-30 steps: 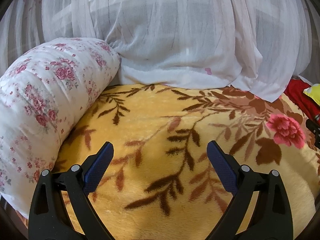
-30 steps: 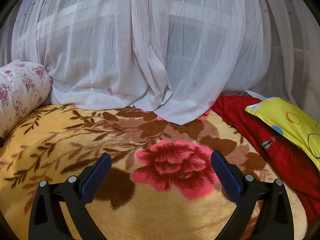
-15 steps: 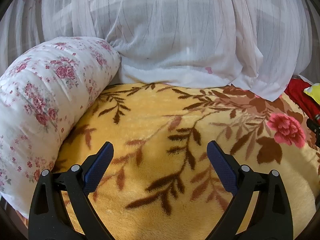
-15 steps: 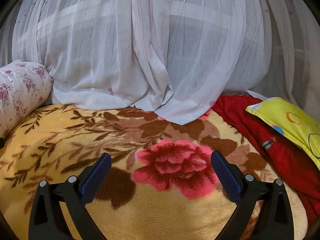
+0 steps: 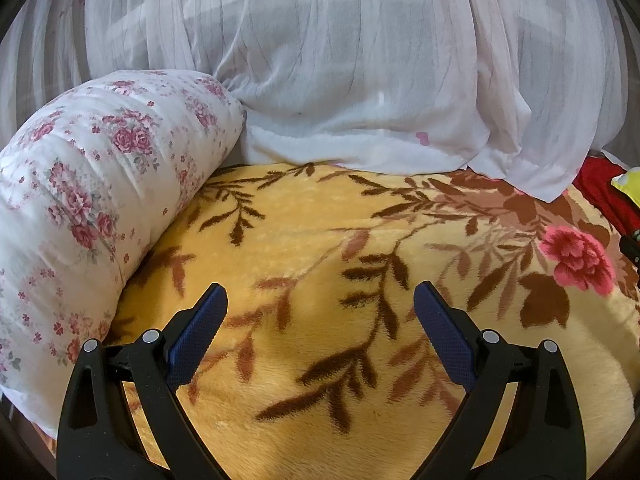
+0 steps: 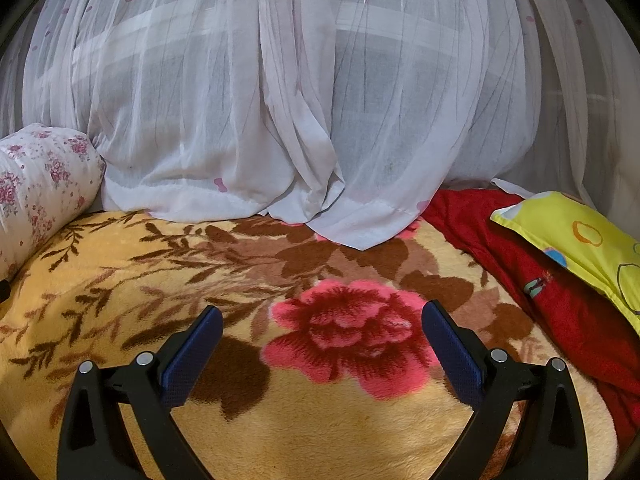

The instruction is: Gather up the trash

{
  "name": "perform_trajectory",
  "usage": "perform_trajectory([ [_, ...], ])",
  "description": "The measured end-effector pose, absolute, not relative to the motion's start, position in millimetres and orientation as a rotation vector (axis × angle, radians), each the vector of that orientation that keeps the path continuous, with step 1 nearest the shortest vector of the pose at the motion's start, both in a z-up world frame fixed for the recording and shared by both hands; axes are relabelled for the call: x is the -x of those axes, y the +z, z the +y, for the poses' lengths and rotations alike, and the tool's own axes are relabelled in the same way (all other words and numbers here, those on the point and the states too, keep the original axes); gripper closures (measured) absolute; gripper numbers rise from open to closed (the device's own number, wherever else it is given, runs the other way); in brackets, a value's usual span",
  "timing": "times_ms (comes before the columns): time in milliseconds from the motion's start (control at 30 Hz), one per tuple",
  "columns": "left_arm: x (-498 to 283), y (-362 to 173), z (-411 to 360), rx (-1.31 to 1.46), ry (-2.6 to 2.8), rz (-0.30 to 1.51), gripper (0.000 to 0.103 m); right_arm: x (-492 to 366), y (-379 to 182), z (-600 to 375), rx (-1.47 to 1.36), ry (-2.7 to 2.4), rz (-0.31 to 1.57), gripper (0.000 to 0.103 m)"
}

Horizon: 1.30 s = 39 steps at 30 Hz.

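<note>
Left view has panned slightly left since a second ago – red cloth slides toward the right edge; right view unchanged. Left tool and right tool both spread wide, holding nothing, over the yellow plush floral blanket. White rose-print bolster far left, sheer white curtain beyond. No trash visible – likely still searching.

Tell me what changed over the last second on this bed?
Little changed. The left gripper swung slightly left: the white floral bolster pillow shows more and the red blanket less. The right gripper held. Both stay open and empty over the yellow floral fleece blanket.
</note>
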<state>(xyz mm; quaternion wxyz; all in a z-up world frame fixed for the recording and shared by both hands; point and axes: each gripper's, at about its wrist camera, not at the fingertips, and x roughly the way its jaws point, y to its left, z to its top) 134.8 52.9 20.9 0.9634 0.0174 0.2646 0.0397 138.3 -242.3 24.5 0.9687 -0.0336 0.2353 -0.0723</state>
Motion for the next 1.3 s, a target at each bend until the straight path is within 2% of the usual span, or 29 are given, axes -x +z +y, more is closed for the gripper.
perform_trajectory([
  [1300,-145.8,9.1,63.3,-0.043,0.074,0.560,0.011,-138.2,22.3,-242.0,0.046,-0.161,0.482,0.005],
])
